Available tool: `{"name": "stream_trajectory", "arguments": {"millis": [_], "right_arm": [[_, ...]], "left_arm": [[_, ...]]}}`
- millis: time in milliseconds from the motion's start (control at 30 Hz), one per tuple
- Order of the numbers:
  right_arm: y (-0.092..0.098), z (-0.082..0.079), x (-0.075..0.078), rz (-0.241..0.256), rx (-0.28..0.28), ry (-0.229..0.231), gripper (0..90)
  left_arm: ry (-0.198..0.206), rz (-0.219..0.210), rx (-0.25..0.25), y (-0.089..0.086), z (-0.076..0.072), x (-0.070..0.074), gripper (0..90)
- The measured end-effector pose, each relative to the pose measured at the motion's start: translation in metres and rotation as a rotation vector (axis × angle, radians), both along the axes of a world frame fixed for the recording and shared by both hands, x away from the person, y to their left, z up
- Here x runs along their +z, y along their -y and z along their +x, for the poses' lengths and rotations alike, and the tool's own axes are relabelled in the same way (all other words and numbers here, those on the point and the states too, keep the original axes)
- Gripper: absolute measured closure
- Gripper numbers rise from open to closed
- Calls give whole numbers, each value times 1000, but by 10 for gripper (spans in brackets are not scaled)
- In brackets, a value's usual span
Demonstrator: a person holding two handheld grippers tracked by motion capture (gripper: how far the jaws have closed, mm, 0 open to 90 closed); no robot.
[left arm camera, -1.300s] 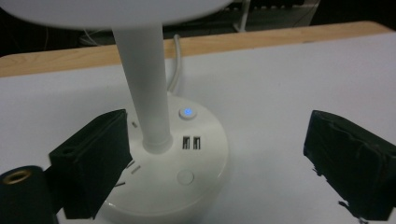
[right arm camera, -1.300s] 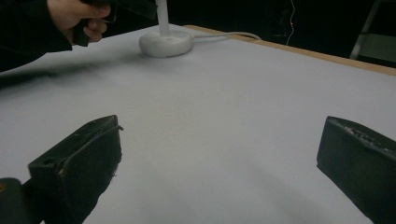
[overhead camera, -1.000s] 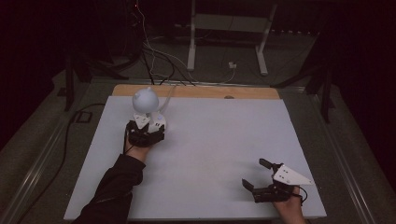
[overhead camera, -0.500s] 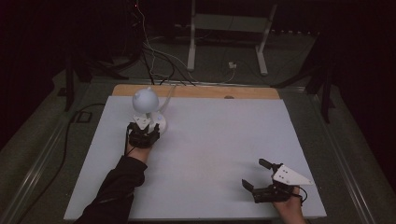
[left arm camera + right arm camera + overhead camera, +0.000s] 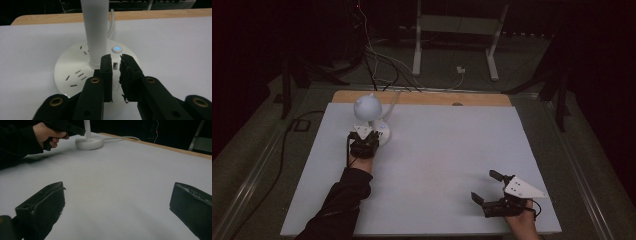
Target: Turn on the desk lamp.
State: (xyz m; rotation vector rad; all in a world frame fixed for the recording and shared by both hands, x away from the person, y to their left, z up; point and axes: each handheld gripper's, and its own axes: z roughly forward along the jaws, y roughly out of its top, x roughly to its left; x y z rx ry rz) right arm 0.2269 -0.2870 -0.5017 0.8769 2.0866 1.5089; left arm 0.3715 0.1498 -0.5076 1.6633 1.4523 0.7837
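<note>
We see a white desk lamp (image 5: 371,120) standing at the far left of the bench (image 5: 447,165), near its wooden back edge. Its round base (image 5: 75,75) sits flat on the white surface, and a white upright stem (image 5: 96,32) rises from the middle of it to a rounded white head (image 5: 367,106). In the left gripper view we make out sets of socket slots (image 5: 76,77) moulded into the top of the base, a small USB port (image 5: 115,66) at the foot of the stem, and a round button (image 5: 117,49) glowing blue with a power symbol on it. We can read no brand name or lettering anywhere on the lamp. A white cord (image 5: 390,102) leaves the base toward the back of the bench.

The left gripper (image 5: 363,143) is poised over the near part of the base, just right of the stem, its jaws drawn almost together with a thin slit between them and nothing held in that slit. We cannot tell whether the tips touch the base. A dark sleeve (image 5: 339,200) runs back from it toward the bench's near edge.

The right gripper (image 5: 486,191) lies well apart from the lamp, low at the near right corner, its jaws spread wide over bare white surface, with a grey three-cornered plate (image 5: 523,188) on top. From its own view we see the left hand (image 5: 48,135) beside the lamp base.

Beyond the bench, cables (image 5: 377,60) trail over the dark floor near a pale metal stand (image 5: 457,35).
</note>
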Motion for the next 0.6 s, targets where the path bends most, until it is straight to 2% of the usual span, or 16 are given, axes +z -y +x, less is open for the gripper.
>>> {"name": "stream_trajectory", "arguments": {"millis": [167,233,267,333,600], "right_arm": [[0,0,0,2,0,1,0],[0,0,0,-2,0,2,0],[0,0,0,0,0,4,0],[0,0,0,1,-1,2,0],[1,0,0,-1,0,2,0]], "left_arm": [[-9,-7,6,-1,1,-4,900],[-14,-10,-7,-1,1,-5,900],[-12,5,-7,1,1,-6,900],[-19,-1,-9,1,1,-8,900],[-16,15,-1,2,2,-10,900]]}}
